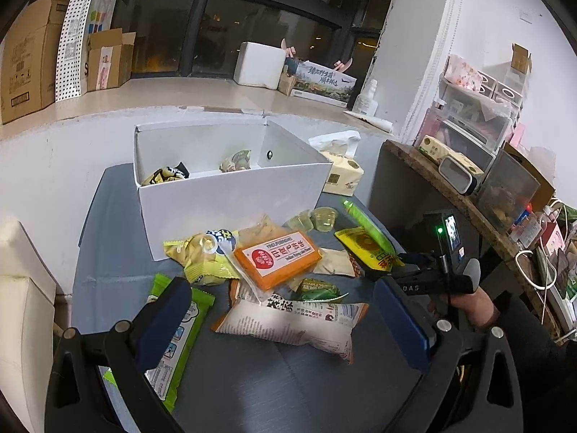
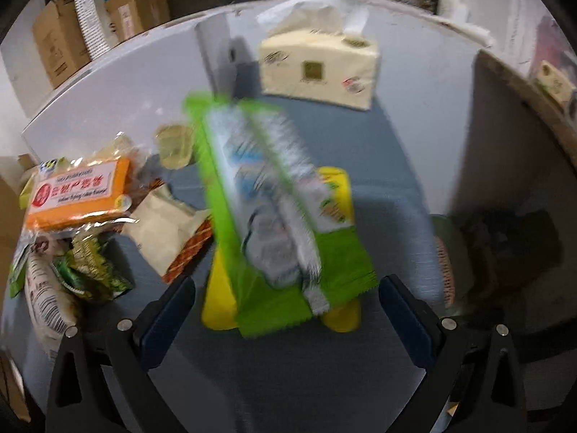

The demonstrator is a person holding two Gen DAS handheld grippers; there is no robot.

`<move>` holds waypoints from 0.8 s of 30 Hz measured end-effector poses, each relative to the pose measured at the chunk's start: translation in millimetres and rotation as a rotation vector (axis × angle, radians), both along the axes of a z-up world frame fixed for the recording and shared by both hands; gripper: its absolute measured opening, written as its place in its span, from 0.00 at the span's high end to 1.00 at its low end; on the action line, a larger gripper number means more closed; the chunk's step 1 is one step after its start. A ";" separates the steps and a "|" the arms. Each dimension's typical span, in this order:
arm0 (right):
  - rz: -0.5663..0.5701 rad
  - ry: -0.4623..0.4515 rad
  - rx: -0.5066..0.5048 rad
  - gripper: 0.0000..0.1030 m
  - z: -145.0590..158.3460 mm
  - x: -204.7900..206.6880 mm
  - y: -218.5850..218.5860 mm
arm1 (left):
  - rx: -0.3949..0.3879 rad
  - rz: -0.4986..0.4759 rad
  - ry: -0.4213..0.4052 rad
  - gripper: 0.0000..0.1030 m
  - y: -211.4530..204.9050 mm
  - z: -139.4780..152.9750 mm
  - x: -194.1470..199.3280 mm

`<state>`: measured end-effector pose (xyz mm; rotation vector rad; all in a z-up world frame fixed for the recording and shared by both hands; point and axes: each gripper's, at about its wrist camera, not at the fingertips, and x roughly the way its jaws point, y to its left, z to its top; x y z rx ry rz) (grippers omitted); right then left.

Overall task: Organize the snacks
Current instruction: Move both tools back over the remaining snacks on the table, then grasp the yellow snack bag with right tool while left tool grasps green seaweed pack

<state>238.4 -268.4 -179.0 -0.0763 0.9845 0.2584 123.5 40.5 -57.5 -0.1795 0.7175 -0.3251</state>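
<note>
A white box (image 1: 230, 187) stands at the back of the grey-blue table (image 1: 288, 379), with two snack packets inside. In front of it lies a pile of snacks: an orange packet (image 1: 277, 258), a yellow-green bag (image 1: 202, 256) and a white-and-orange bag (image 1: 292, 321). My left gripper (image 1: 285, 321) hangs open above that white-and-orange bag, its left finger over a green packet (image 1: 180, 339). My right gripper (image 2: 286, 321) is open too. Just beyond its fingers, a blurred green packet (image 2: 267, 209) lies across a yellow packet (image 2: 335, 187). The orange packet (image 2: 79, 195) lies at its left.
A tissue pack (image 2: 317, 68) stands beside the box at the back right. Clear jelly cups (image 1: 321, 218) sit behind the pile. A dark shelf (image 1: 450, 187) crowded with containers borders the table on the right. Cardboard boxes (image 1: 32, 68) line the ledge behind.
</note>
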 end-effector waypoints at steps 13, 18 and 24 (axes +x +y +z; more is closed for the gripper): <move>0.066 -0.031 0.032 0.44 16.5 -34.4 2.3 | -0.012 0.003 0.008 0.00 2.1 -4.5 1.1; 0.097 -0.037 0.079 0.47 22.6 -57.8 7.2 | -0.013 0.001 0.003 0.00 2.2 -3.2 -0.5; 0.128 -0.050 0.083 0.48 16.6 -67.0 25.8 | -0.006 -0.001 -0.001 0.00 0.5 -0.4 -0.2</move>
